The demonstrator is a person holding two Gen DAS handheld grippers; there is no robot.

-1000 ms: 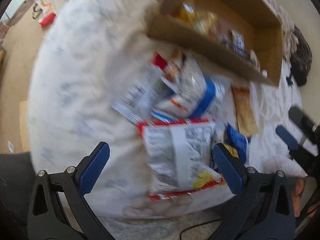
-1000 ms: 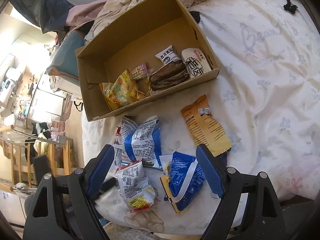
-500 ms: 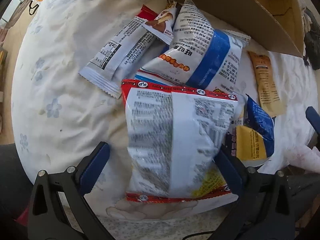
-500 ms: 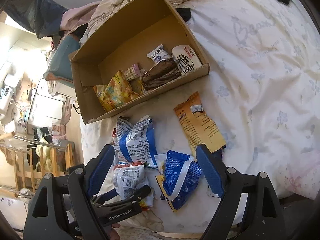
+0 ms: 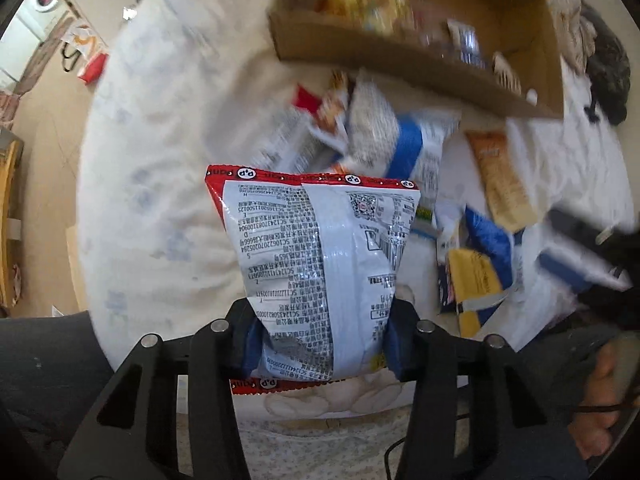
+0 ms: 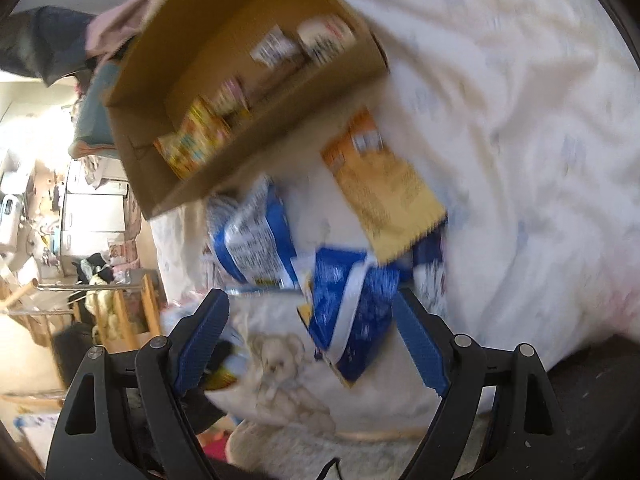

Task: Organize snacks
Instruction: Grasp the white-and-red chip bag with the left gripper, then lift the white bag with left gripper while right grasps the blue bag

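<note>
My left gripper [image 5: 320,344] is shut on a white snack bag with red ends [image 5: 320,264] and holds it up above the bed. More snack packets lie on the white sheet beyond it: a blue-and-white bag [image 5: 400,144], an orange packet [image 5: 500,180] and a blue-and-yellow packet [image 5: 476,264]. The cardboard box [image 5: 400,60] with several snacks inside stands behind them. My right gripper [image 6: 316,324] is open, its fingers either side of the blue-and-yellow packet [image 6: 352,316]. The blue-and-white bag [image 6: 256,240], orange packet [image 6: 384,180] and box [image 6: 240,60] show there too.
The bed's white flowered sheet [image 6: 520,120] stretches to the right. A wooden rack [image 6: 120,312] and cluttered floor lie off the bed's left edge. Dark clothing [image 5: 608,68] lies beside the box. Both views are motion-blurred.
My left gripper has shut on the red-ended bag and lifted it off the bed. My right gripper has moved down closer to the blue-and-yellow packet, still open.
</note>
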